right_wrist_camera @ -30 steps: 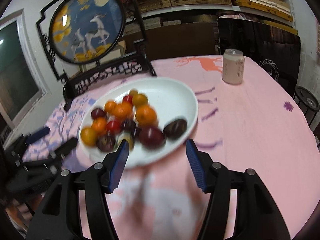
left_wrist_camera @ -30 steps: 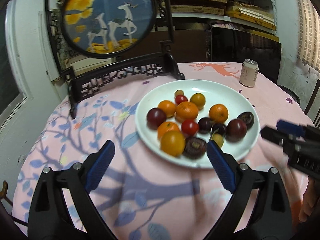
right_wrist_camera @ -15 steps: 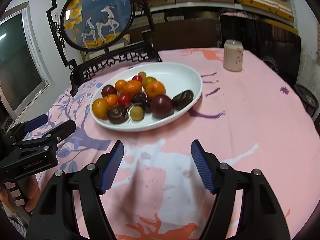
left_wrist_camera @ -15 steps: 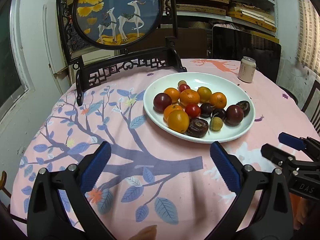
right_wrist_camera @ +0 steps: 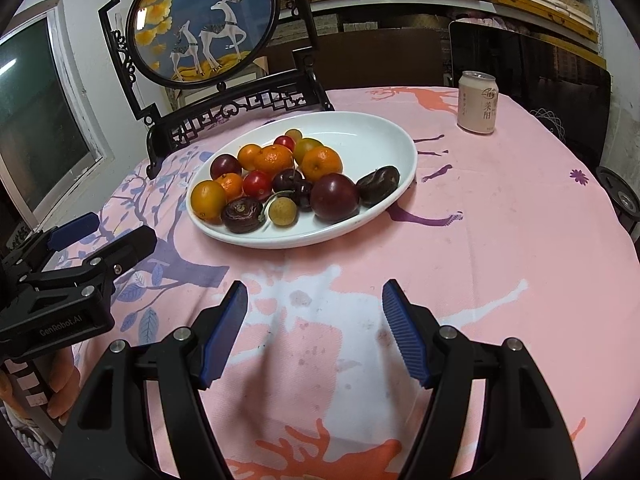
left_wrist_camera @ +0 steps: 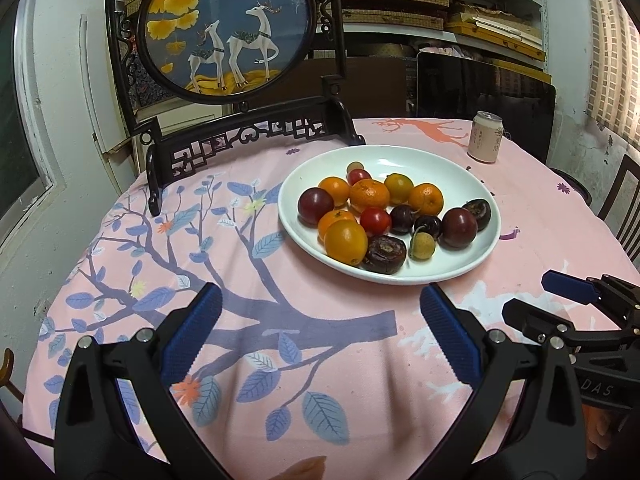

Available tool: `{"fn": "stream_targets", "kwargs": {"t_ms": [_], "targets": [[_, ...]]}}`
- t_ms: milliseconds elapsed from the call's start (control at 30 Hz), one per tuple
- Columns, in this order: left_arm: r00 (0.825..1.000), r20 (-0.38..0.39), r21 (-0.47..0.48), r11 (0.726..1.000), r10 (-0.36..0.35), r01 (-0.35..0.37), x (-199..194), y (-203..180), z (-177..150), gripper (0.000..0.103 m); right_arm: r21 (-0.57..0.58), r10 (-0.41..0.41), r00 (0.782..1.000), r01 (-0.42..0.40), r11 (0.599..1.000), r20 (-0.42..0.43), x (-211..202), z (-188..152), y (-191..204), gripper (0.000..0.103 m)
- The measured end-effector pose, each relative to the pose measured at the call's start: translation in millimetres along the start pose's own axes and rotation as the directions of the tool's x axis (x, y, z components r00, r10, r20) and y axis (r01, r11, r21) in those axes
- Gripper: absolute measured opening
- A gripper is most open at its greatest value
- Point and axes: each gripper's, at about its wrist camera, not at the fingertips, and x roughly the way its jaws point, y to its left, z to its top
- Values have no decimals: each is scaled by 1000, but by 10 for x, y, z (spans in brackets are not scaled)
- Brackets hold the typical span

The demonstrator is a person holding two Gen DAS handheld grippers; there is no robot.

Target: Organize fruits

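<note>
Both hand-held grippers have drawn back toward the near edge of the surface [left_wrist_camera: 120,264] over the last second, so the white plate [left_wrist_camera: 452,164] now sits farther off in each view and the blur is gone.

Going left to right: a carved black stand with a round deer screen [left_wrist_camera: 224,28] stands at the far left, just behind the plate. The left hand-held gripper [left_wrist_camera: 320,336] hovers low over the blue tree print, jaws spread wide and holding nothing. All the fruits [left_wrist_camera: 376,212] lie heaped together on the plate, mixed by kind: oranges [left_wrist_camera: 369,196], dark plums [left_wrist_camera: 315,205], a red tomato [left_wrist_camera: 375,220], cherries, a pale longan [left_wrist_camera: 422,247]. None lies on the cloth. The right hand-held gripper [right_wrist_camera: 314,320] hangs near the plate's right side, likewise spread and empty. A drink can [right_wrist_camera: 478,102] stands at the far right.

This heap fits either fruit gathered onto the plate or fruit yet to be sorted by kind; the pictures do not settle which. If a piece is to be lifted, the round skins will likely roll, so closing the jaws across the widest part from above, gently, would suit. The soft, dark fruit at the near rim probably bruises easily. Neighbours touch, so an outer piece looks easier than a buried one.
</note>
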Motion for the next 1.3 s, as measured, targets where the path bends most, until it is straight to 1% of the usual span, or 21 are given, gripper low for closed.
{"fn": "stream_targets", "kwargs": {"t_ms": [1300], "targets": [[1000, -4, 30, 999, -20, 20, -9, -44, -13, 101, -15, 13, 1000, -13, 1000, -15, 12, -23, 39, 70]]}}
